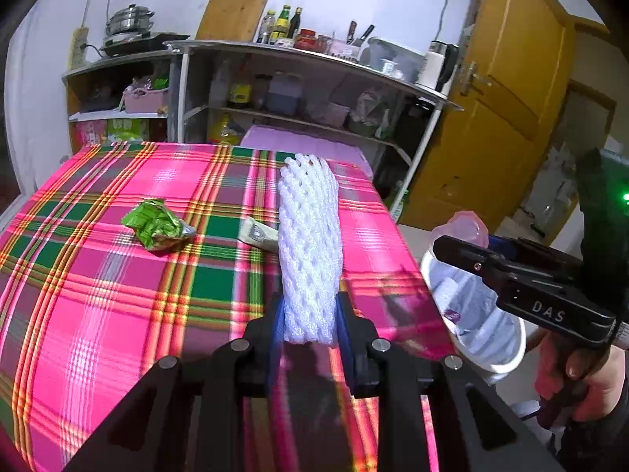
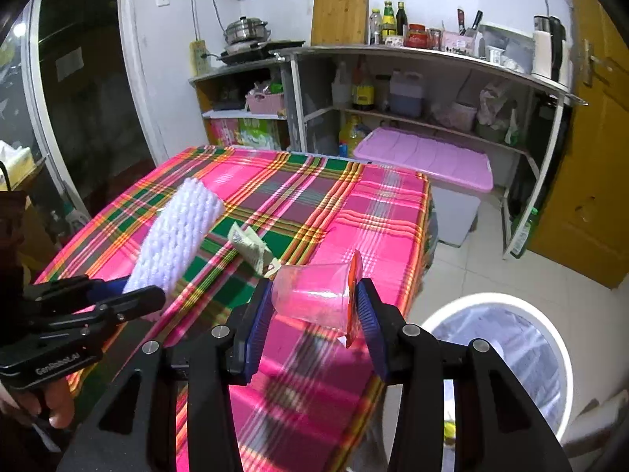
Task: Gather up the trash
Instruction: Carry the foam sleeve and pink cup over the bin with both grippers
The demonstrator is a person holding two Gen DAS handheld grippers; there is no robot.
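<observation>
One foam net (image 1: pixel 308 251), one cup (image 2: pixel 314 295) (both gripped), two wrappers lying loose.

A table covered in a pink, green and yellow plaid cloth (image 1: pixel 118 283). A crumpled green wrapper (image 1: pixel 157 228) lies on it. Nearby lies a pale flat packet (image 2: pixel 249 247).

Left gripper (image 1: pixel 310 314) held level, its blue-padded fingers (image 1: pixel 277 324) closed on a white foam net sleeve (image 1: pixel 308 244), right gripper (image 2: pixel 314 314) tilted, fingers (image 2: pixel 257 328) clamped on a clear plastic cup (image 2: pixel 314 295), bare hands (image 1: pixel 585 385) gripping both handles
</observation>
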